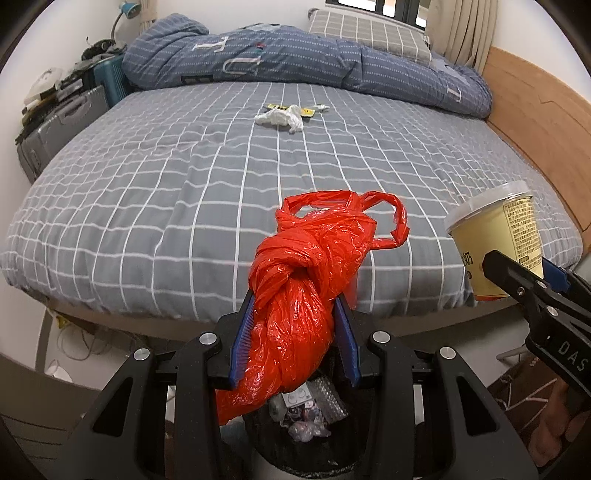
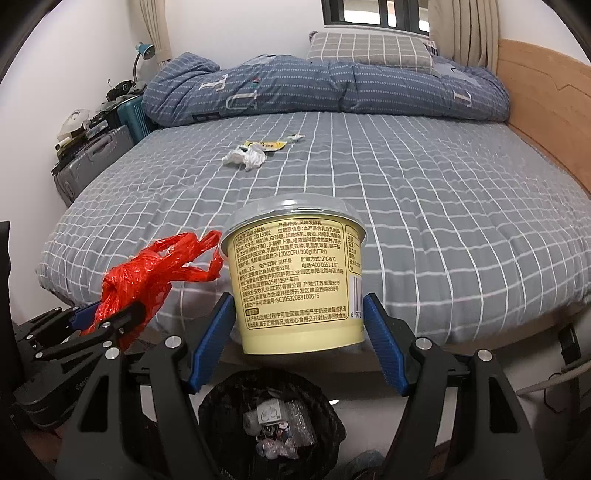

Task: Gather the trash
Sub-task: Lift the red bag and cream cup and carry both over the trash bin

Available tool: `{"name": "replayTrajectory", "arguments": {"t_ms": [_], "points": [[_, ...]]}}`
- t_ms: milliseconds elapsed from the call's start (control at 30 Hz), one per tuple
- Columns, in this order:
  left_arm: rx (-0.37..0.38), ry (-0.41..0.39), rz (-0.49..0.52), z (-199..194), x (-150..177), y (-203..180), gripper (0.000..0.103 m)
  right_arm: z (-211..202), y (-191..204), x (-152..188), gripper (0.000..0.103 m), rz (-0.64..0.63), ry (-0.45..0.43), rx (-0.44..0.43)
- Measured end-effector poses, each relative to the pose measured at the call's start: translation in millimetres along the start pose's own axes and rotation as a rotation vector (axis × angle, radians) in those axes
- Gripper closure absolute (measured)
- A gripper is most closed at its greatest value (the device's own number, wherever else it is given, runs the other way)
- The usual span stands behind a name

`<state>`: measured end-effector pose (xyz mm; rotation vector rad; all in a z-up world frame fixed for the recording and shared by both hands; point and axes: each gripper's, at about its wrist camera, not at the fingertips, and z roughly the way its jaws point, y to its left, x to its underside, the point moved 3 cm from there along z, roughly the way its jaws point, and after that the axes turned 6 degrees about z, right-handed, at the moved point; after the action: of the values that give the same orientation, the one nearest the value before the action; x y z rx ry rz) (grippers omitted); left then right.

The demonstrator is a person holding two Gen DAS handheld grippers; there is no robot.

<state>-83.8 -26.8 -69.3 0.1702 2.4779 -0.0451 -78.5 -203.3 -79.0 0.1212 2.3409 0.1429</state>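
Note:
My left gripper (image 1: 297, 299) is shut on a knotted red plastic bag (image 1: 306, 295), held above the black-lined trash bin (image 1: 266, 435) at the foot of the bed. The bag also shows in the right wrist view (image 2: 144, 277). My right gripper (image 2: 297, 306) is shut on a pale yellow yogurt cup (image 2: 295, 273) with a clear lid, above the same bin (image 2: 229, 398). The cup shows at the right of the left wrist view (image 1: 498, 240). A crumpled white tissue (image 1: 282, 118) and a yellow wrapper (image 1: 280, 108) lie mid-bed.
The bed (image 1: 147, 192) has a grey checked sheet, a rolled blue duvet (image 1: 295, 55) and a pillow (image 1: 365, 31) at the far side. A wooden headboard (image 1: 535, 122) runs along the right. Suitcases (image 1: 55, 129) stand at the left. The bin holds several scraps.

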Motion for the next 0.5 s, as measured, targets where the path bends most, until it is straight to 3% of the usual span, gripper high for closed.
{"name": "replayTrajectory", "arguments": {"t_ms": [500], "points": [[-0.003, 0.040, -0.022, -23, 40, 0, 0.064, -18, 2, 41, 0.035, -0.017, 0.051, 0.010]]}}
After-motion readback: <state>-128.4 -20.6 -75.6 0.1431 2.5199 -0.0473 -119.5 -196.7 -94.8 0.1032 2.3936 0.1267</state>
